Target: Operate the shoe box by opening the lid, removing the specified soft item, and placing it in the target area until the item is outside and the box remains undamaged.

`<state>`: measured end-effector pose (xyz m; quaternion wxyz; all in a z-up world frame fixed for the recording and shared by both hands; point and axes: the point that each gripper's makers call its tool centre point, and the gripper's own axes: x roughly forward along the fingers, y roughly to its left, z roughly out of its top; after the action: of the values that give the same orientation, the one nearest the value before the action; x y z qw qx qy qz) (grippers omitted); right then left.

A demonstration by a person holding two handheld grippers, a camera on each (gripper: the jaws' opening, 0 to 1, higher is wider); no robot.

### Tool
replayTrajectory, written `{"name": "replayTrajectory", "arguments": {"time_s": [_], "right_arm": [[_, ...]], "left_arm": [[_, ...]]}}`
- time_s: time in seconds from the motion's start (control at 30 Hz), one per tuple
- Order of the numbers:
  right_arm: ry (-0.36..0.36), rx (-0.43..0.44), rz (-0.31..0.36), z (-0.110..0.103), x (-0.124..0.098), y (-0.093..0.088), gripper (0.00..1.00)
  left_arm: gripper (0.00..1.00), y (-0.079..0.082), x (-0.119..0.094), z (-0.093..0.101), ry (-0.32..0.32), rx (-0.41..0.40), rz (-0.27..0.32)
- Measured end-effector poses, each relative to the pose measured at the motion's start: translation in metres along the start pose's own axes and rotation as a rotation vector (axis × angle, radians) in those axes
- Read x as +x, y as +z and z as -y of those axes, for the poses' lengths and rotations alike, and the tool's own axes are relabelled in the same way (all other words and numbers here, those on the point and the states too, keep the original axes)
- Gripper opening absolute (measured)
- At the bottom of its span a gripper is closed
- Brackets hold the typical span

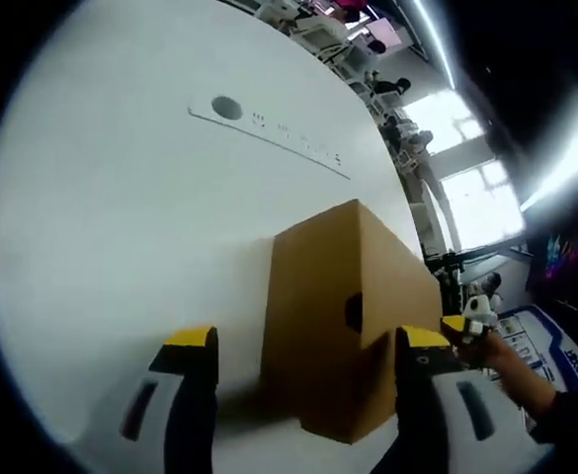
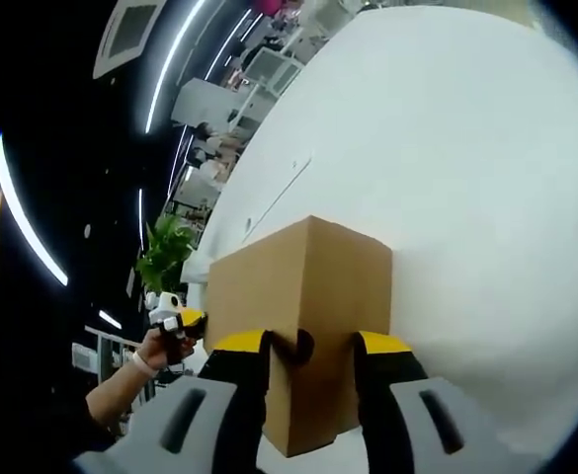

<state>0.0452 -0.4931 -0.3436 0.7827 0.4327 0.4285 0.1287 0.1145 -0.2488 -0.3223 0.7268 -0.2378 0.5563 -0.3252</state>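
Right gripper (image 2: 308, 346) pinches the closed cardboard shoe box (image 2: 303, 296) at its corner; left gripper (image 1: 306, 346) spread wide beside it on the white table (image 1: 121, 197)

You cannot see inside the shoe box (image 1: 353, 326): its cardboard walls hide whatever it holds, and its underside is hidden against the white table (image 1: 121, 217). In the right gripper view, your right gripper (image 2: 308, 348) covers part of the box's near corner, so you cannot tell whether its tips touch the cardboard. The small dark marks on the far tabletop (image 1: 269, 133) are too small to read. The far room, with its plant (image 2: 165, 252) and furniture, is blurred and cut off by the frame.
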Motion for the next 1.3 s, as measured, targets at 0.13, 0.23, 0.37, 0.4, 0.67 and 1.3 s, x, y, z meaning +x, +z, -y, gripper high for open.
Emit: {"name": "replayTrajectory", "arguments": {"time_s": [0.13,0.23,0.37,0.4,0.67,1.3], "right_arm": [[-0.001,-0.002,-0.001,0.004,0.001,0.003,0.34],[0.001,-0.001,0.002,0.005,0.002,0.003,0.34],[0.002,0.0,0.001,0.003,0.001,0.001,0.34],[0.002,0.0,0.001,0.003,0.001,0.001,0.34],[0.01,0.002,0.01,-0.005,-0.001,-0.005,0.34],[0.01,0.003,0.023,-0.008,-0.002,-0.005,0.34]], "left_arm": [[0.77,0.005,0.002,-0.009,0.0,-0.024,0.0],[0.77,0.013,0.006,-0.019,-0.006,-0.026,0.001],[0.77,0.028,0.013,-0.039,-0.012,-0.04,-0.002],[0.77,0.029,0.013,-0.039,-0.013,-0.041,-0.002],[0.69,0.041,0.021,-0.054,-0.053,-0.064,-0.006],[0.48,0.012,0.014,-0.007,-0.152,-0.095,-0.003]]}}
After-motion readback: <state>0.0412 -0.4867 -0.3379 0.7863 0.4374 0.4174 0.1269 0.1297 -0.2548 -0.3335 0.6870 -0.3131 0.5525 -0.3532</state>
